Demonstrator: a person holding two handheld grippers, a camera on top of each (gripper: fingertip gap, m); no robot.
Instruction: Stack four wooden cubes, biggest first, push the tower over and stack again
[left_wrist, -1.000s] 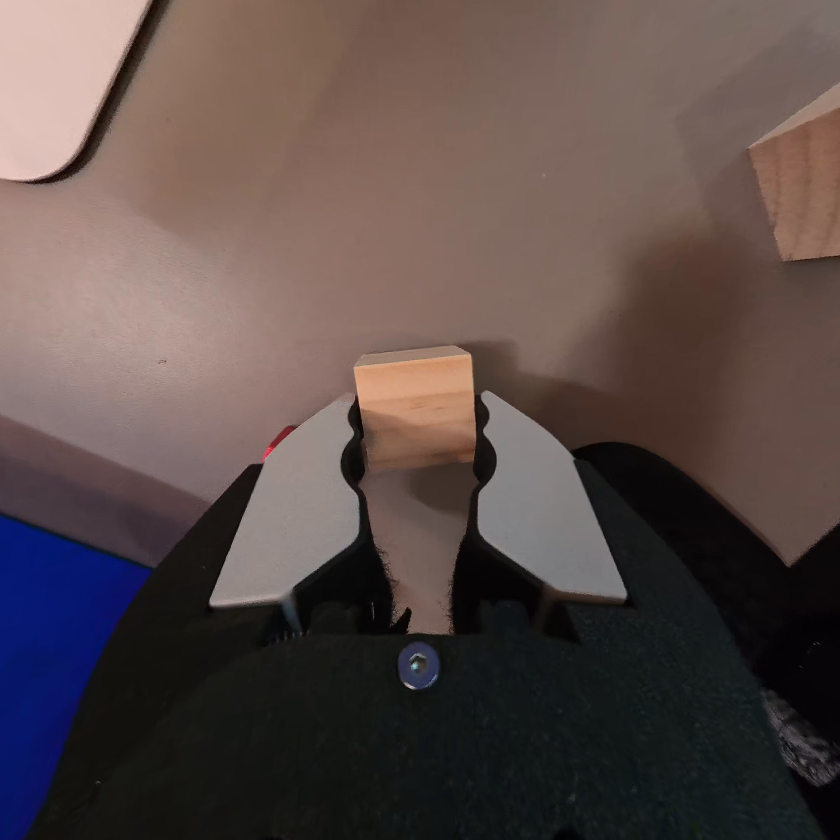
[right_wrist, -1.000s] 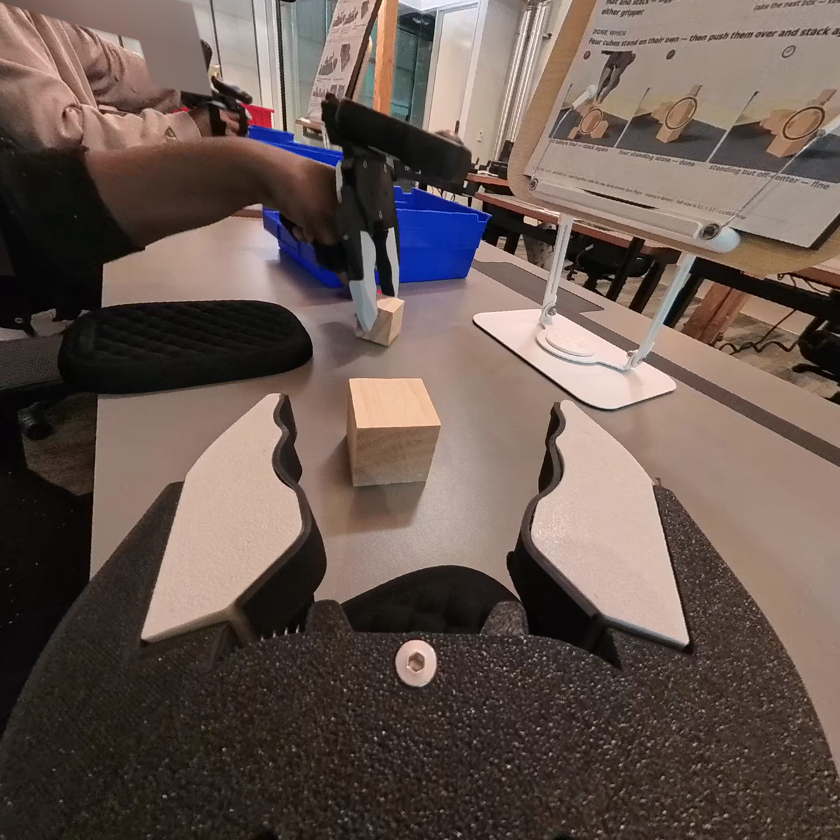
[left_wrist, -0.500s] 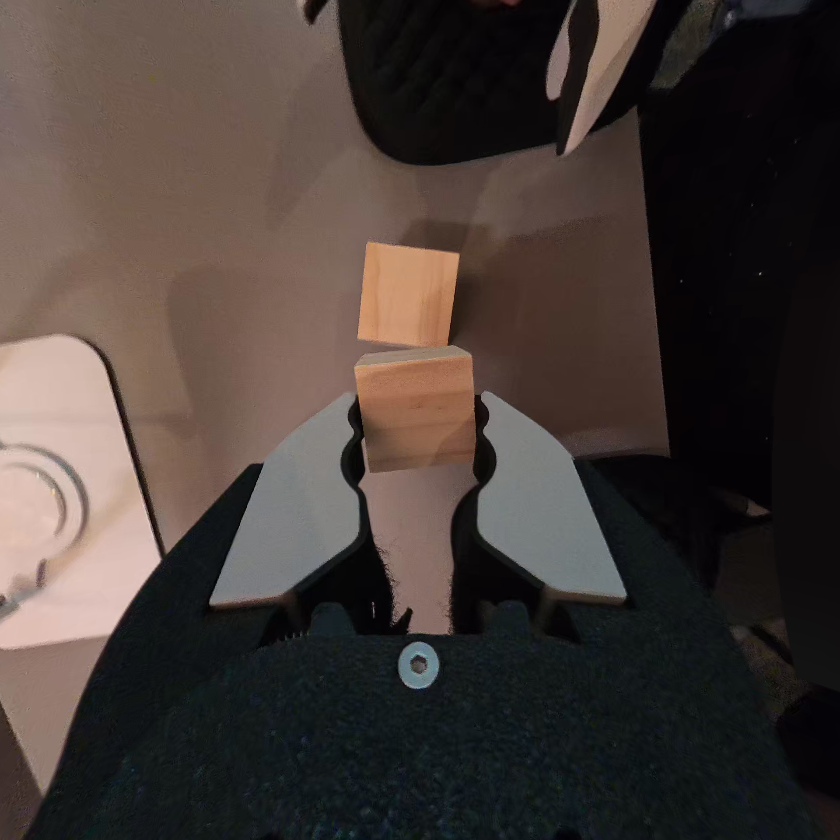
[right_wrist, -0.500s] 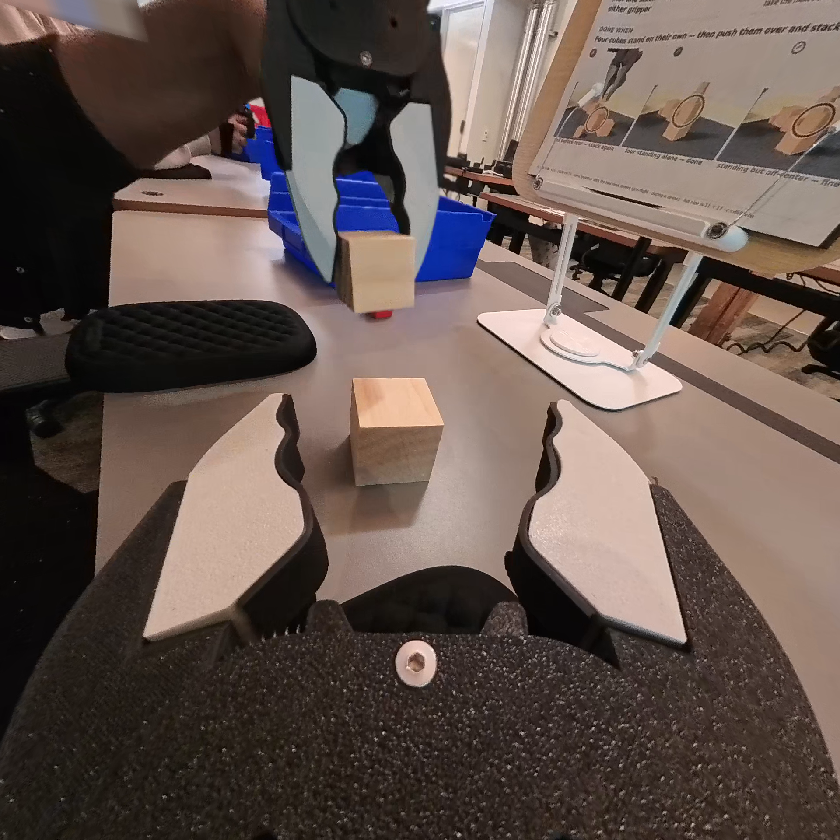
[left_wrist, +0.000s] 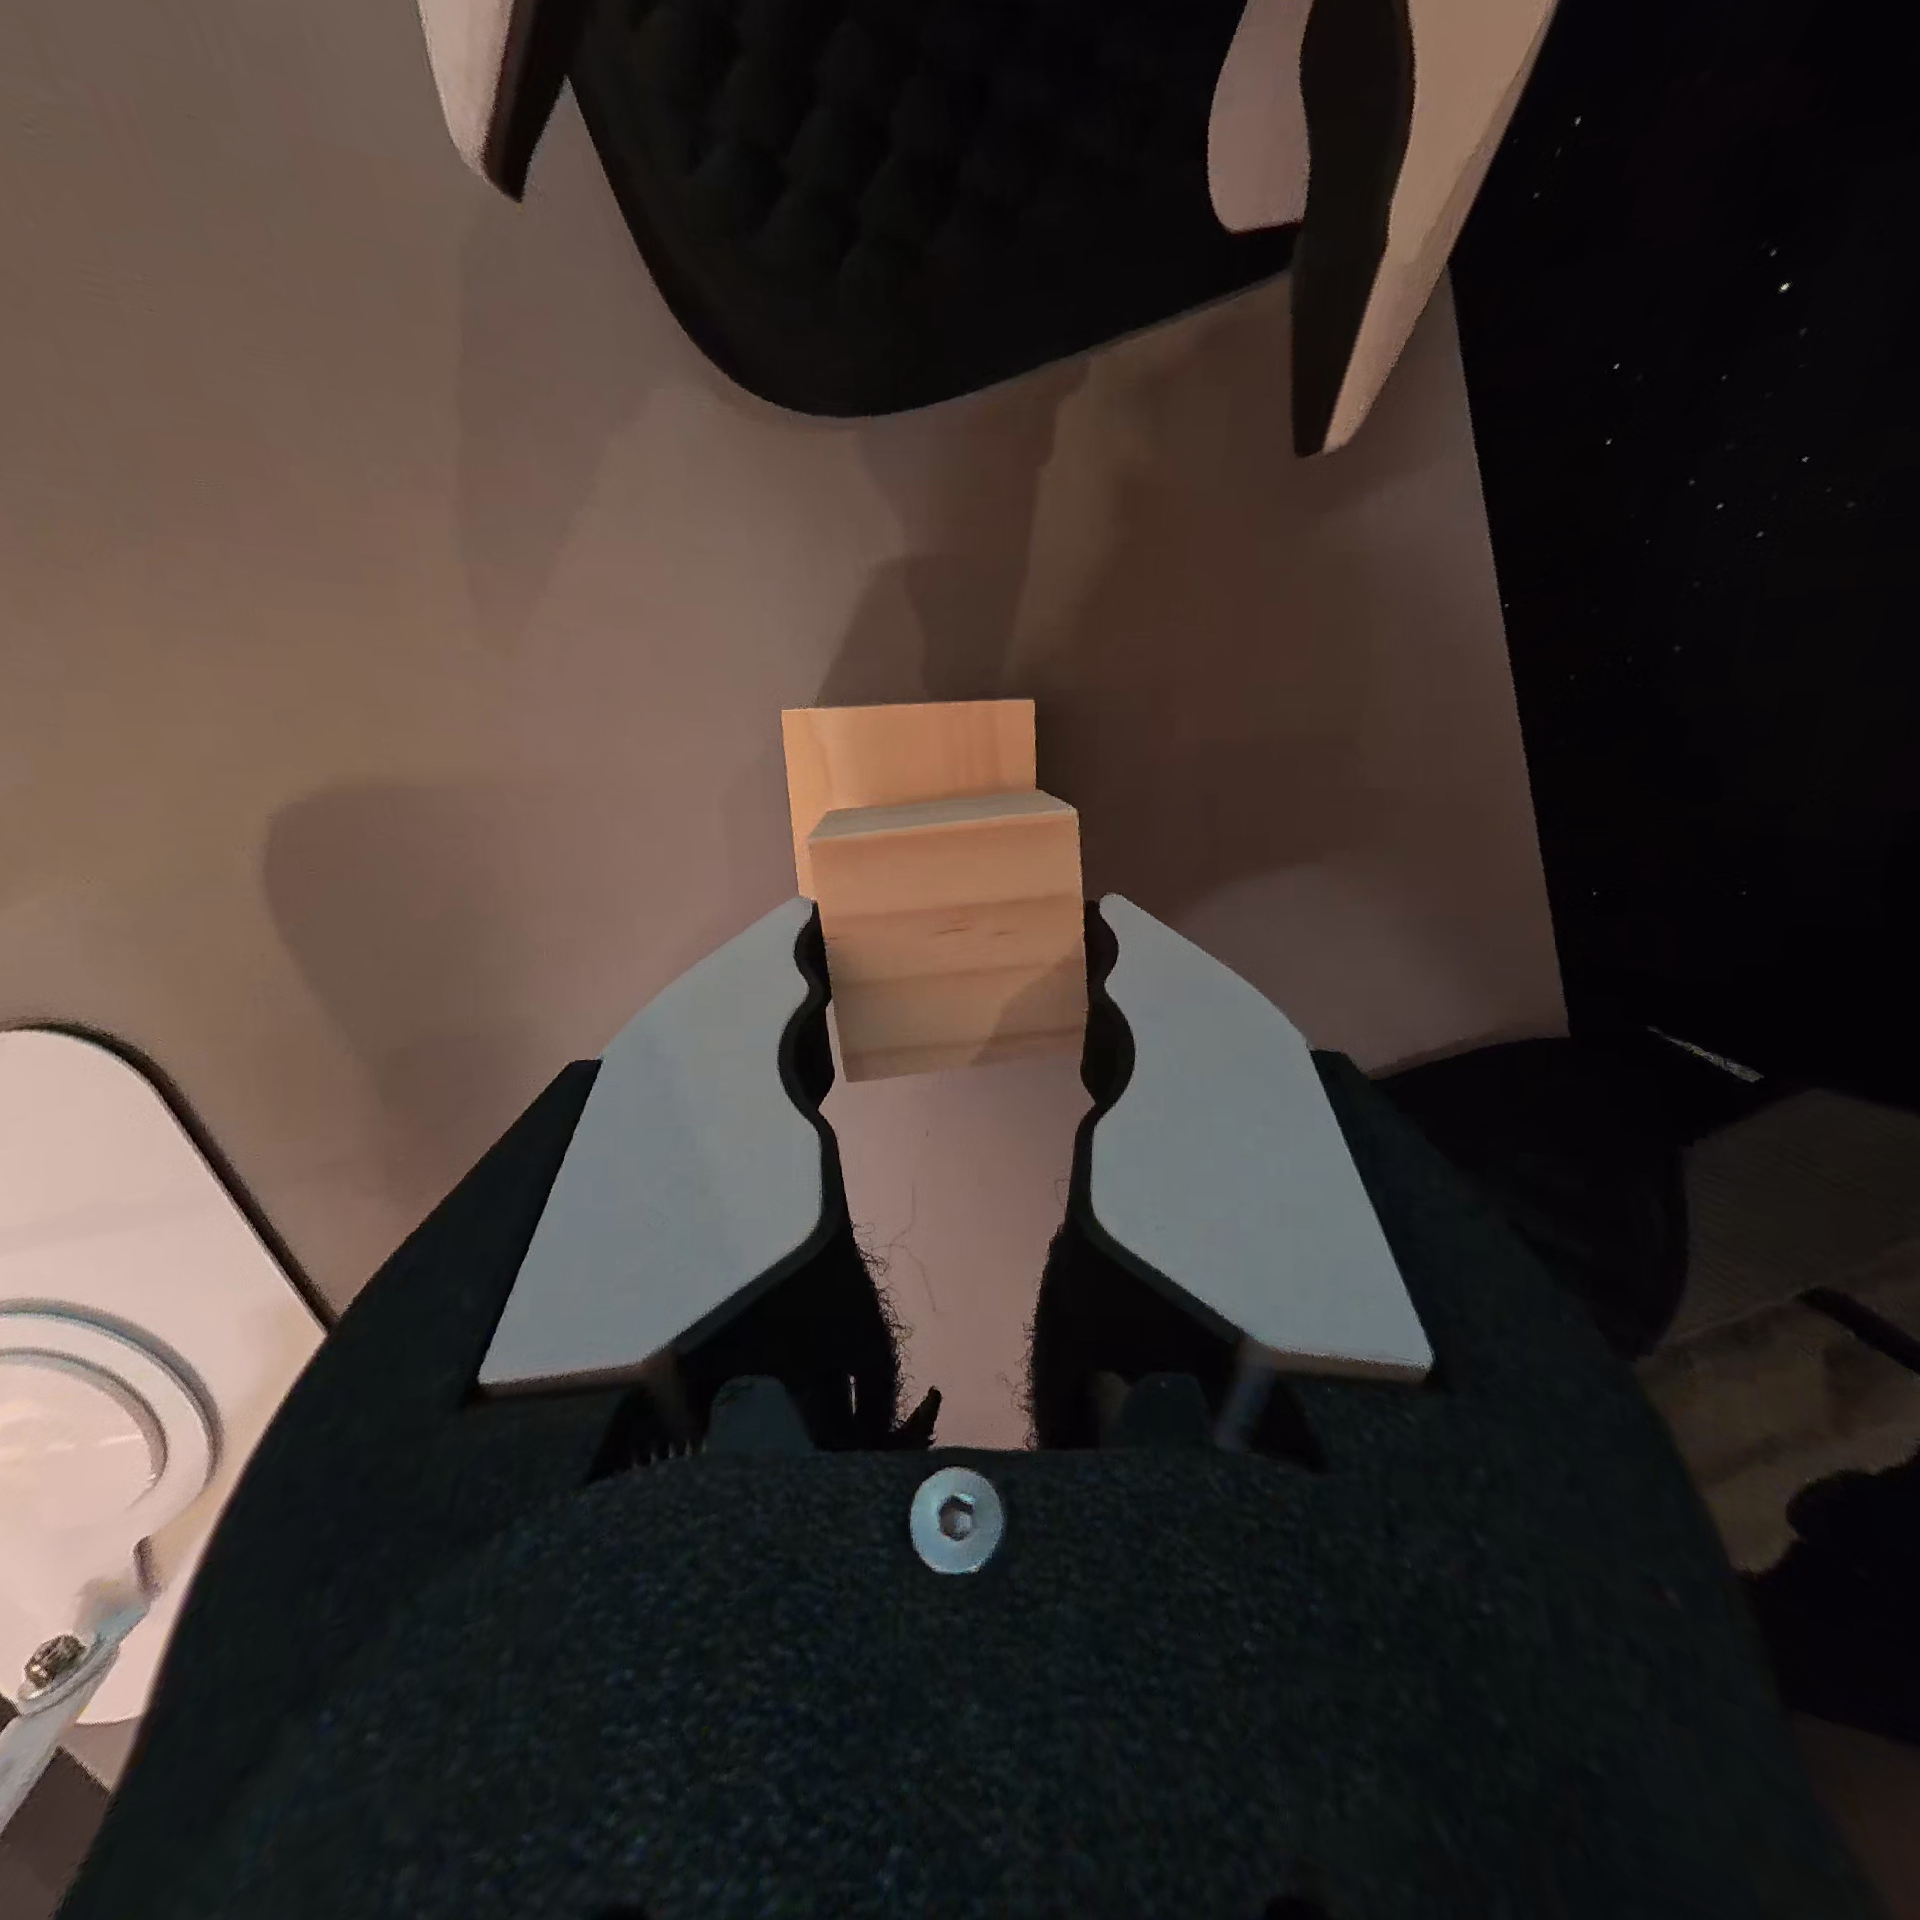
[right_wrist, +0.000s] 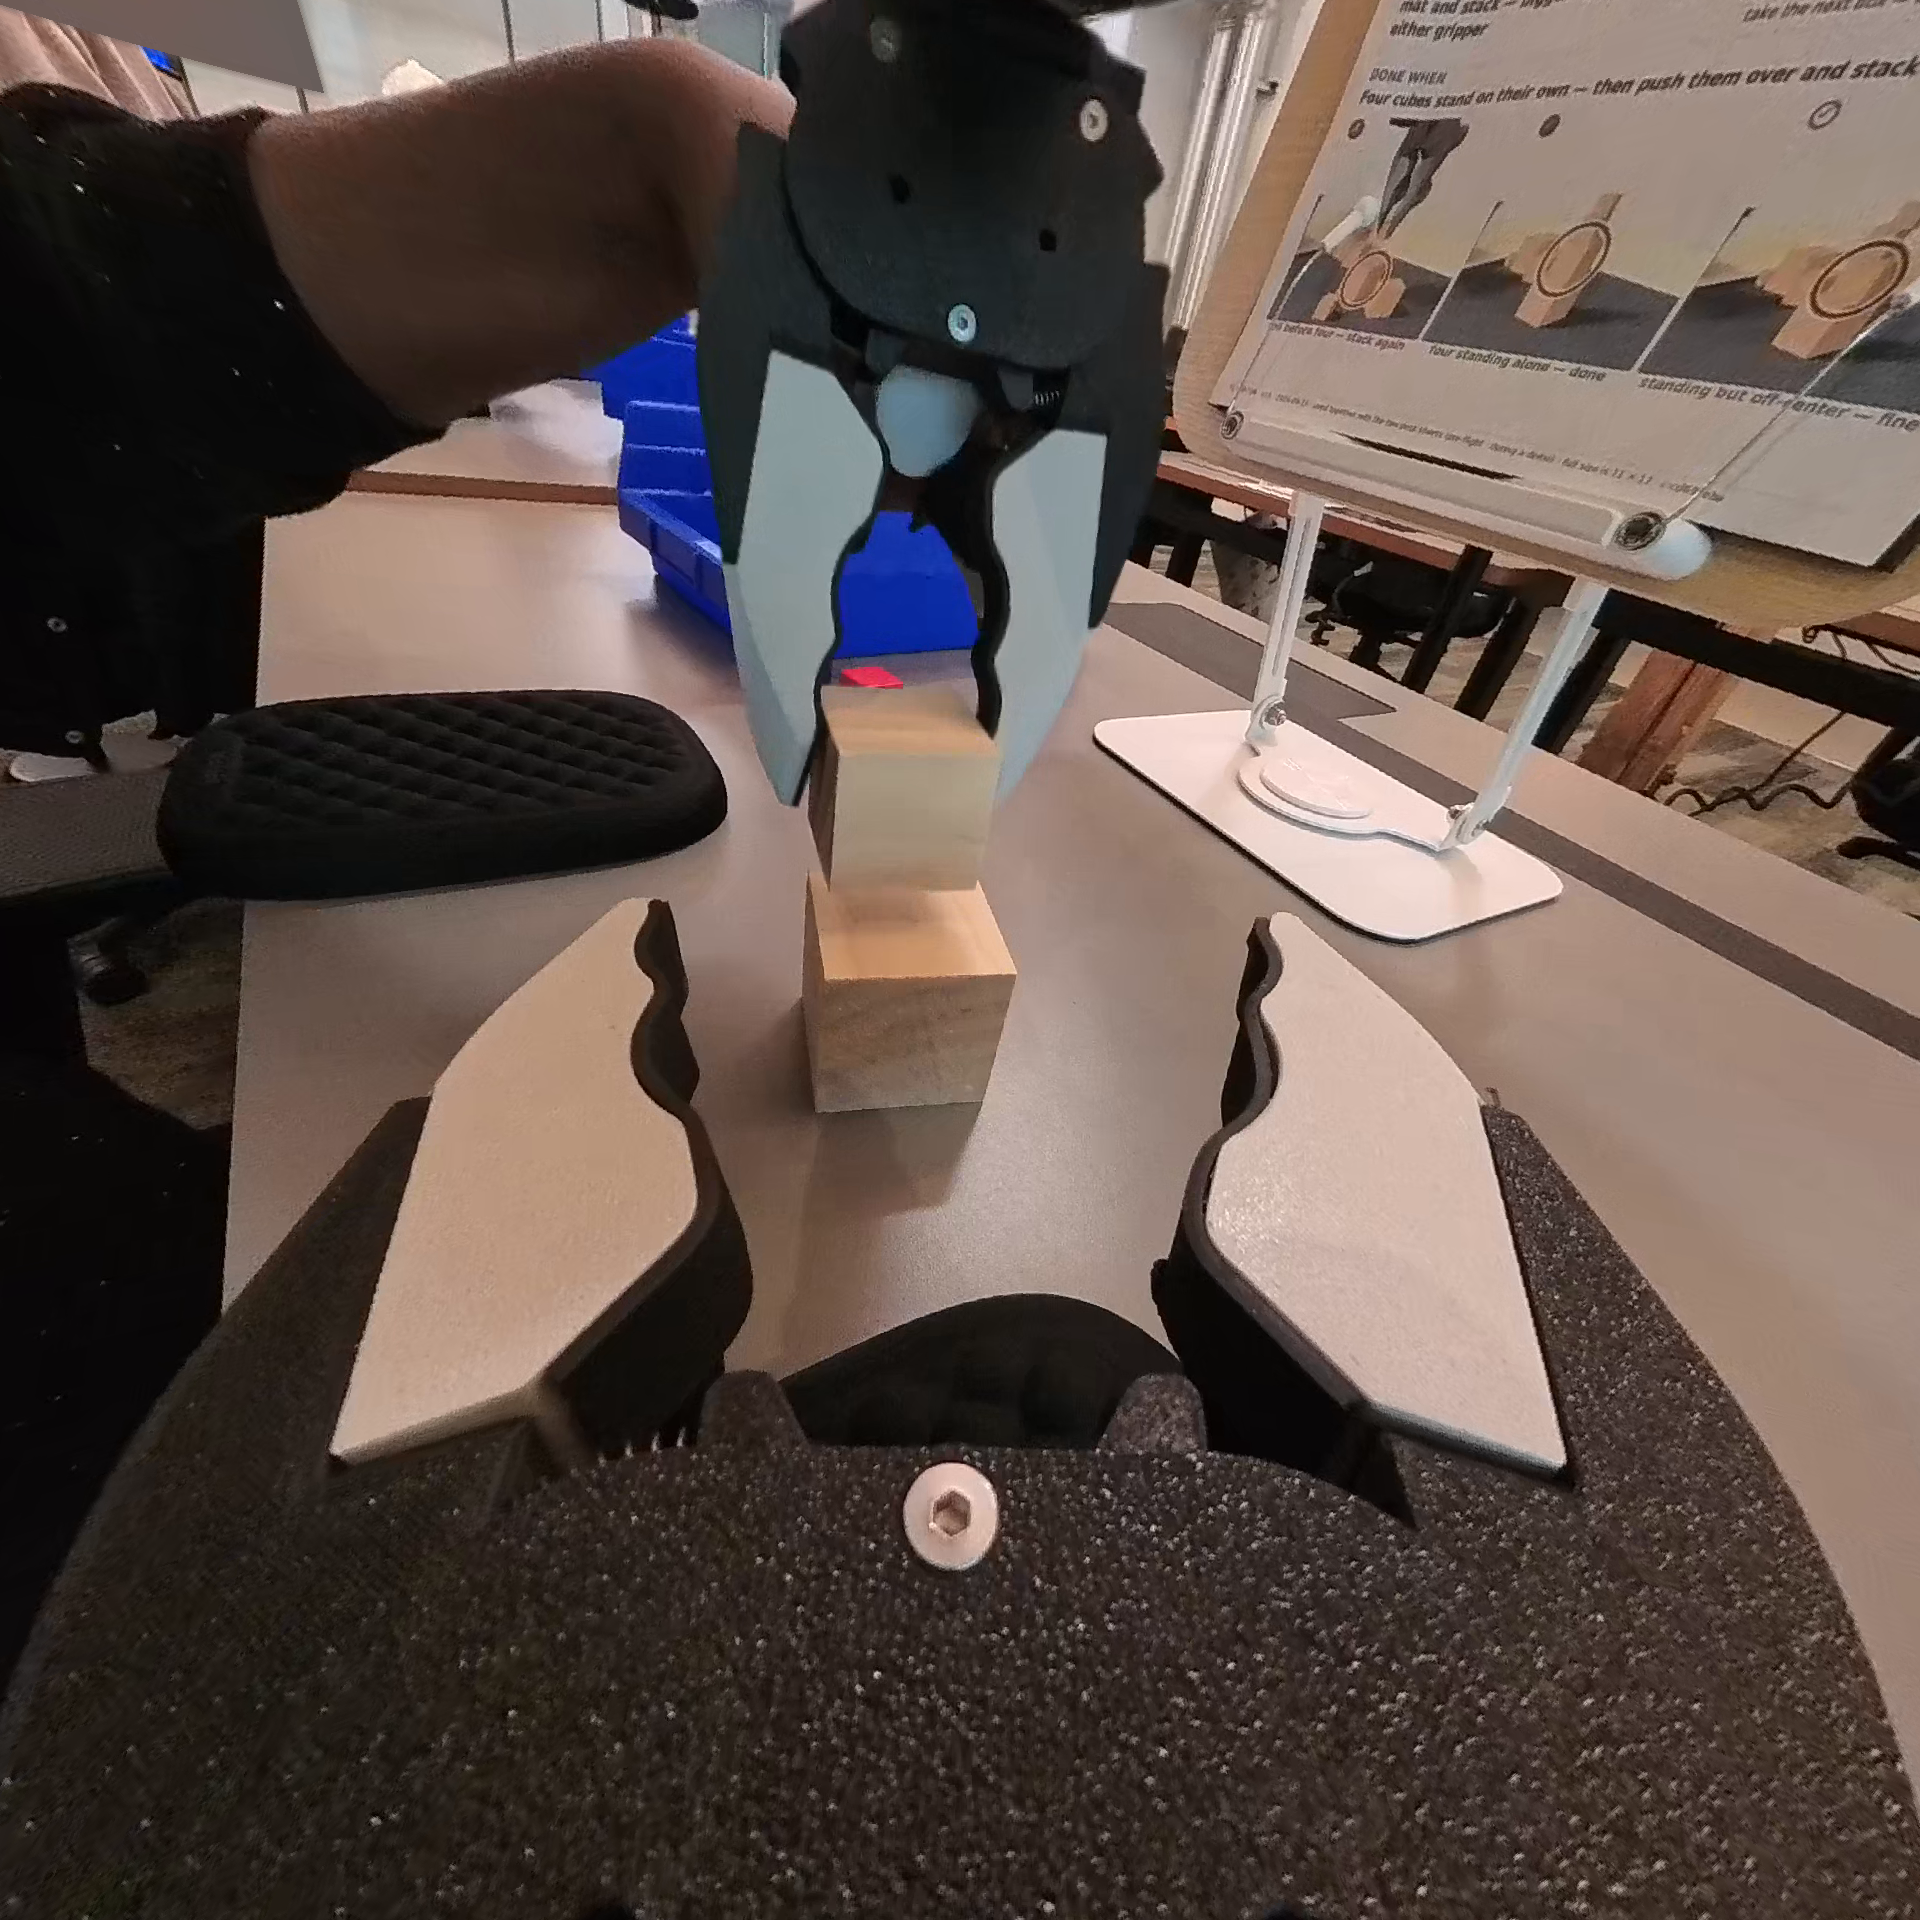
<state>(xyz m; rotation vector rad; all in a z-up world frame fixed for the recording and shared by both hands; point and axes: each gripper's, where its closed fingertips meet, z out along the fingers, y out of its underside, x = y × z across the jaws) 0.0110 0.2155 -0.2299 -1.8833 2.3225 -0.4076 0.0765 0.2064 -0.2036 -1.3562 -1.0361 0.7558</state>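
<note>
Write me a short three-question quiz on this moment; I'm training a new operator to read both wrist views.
1. True or false: the left gripper grips a wooden cube between its jaws.
2. What lies directly under that held cube? A) the black cushion B) a second wooden cube standing on the table C) the blue bin
3. Fill in: the right gripper has its jaws wide ____ with nothing between the pads.

Key
1. True; both pads press on its sides.
2. B; whether the two cubes touch cannot be told.
3. open
</note>
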